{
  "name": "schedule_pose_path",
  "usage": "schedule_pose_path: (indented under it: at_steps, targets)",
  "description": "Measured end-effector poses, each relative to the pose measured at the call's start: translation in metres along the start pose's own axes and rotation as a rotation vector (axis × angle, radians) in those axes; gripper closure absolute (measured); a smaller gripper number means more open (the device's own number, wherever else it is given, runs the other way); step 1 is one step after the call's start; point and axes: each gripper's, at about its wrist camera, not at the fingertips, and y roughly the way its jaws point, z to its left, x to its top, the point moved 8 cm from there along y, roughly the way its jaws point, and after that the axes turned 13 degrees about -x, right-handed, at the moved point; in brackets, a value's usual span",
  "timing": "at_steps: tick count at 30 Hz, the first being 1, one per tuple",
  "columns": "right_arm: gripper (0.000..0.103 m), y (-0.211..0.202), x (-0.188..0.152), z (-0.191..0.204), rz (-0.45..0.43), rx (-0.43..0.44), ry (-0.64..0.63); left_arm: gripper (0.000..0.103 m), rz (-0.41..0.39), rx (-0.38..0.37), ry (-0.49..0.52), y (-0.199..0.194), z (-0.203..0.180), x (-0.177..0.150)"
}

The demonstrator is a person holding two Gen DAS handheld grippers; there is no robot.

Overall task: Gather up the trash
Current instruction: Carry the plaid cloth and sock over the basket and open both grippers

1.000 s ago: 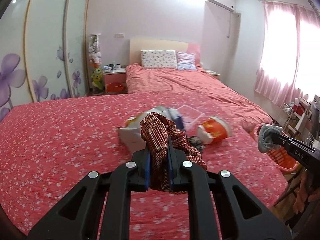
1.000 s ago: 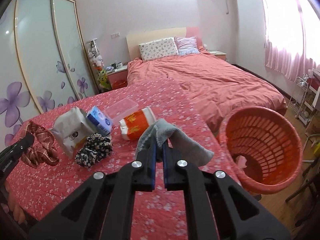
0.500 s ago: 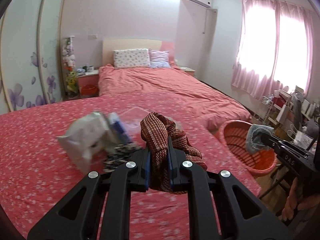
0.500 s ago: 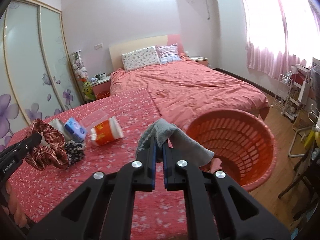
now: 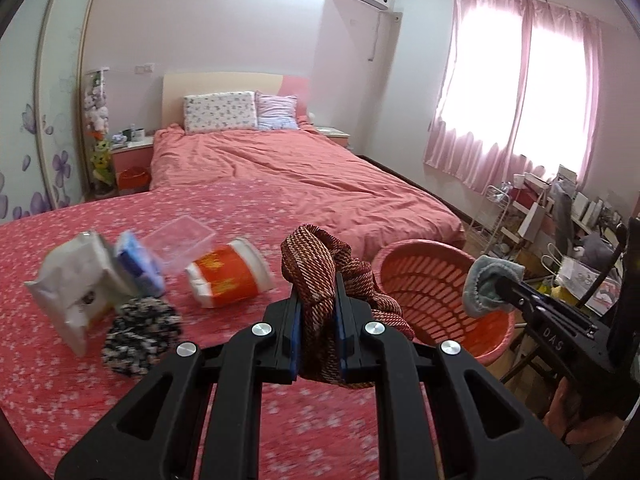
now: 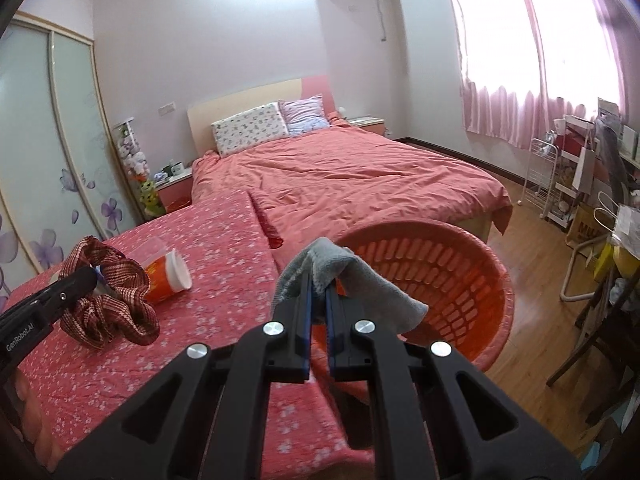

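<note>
The left hand-held gripper is clamped on a red woven band, whose lower end hangs out of sight behind the fingers. The right hand-held gripper is clamped on a grey cloth, held above the near rim of the orange basket; the basket's bottom is hidden. On the red flowered cover lie a blurred white bag, a blue packet, a clear box, an orange cup on its side and a black-and-white scrunchie. Beyond stand a bed and pink curtains.

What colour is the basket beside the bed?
The laundry basket is orange-red plastic, shown best in the right wrist view.
</note>
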Motion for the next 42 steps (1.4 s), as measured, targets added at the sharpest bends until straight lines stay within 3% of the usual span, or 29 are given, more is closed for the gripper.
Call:
schedule_pose_path:
  at_steps: [19,37,41,42]
  targets:
    - [0.096,0.039,0.002,-0.047,0.001,-0.033,0.084,0.090,0.052,-0.125,0.030,0.061,-0.056,-0.003]
    - [0.095,0.075,0.007,-0.071,0.013,-0.041,0.138,0.090,0.152,-0.175,0.012,0.128,-0.087,-0.013]
    - [0.087,0.084,0.007,-0.074,0.030,-0.029,0.156,0.087,0.202,-0.175,-0.006,0.142,-0.086,-0.019]
    - [0.085,0.086,0.006,-0.075,0.034,-0.031,0.160,0.082,0.209,-0.176,-0.009,0.142,-0.085,-0.021]
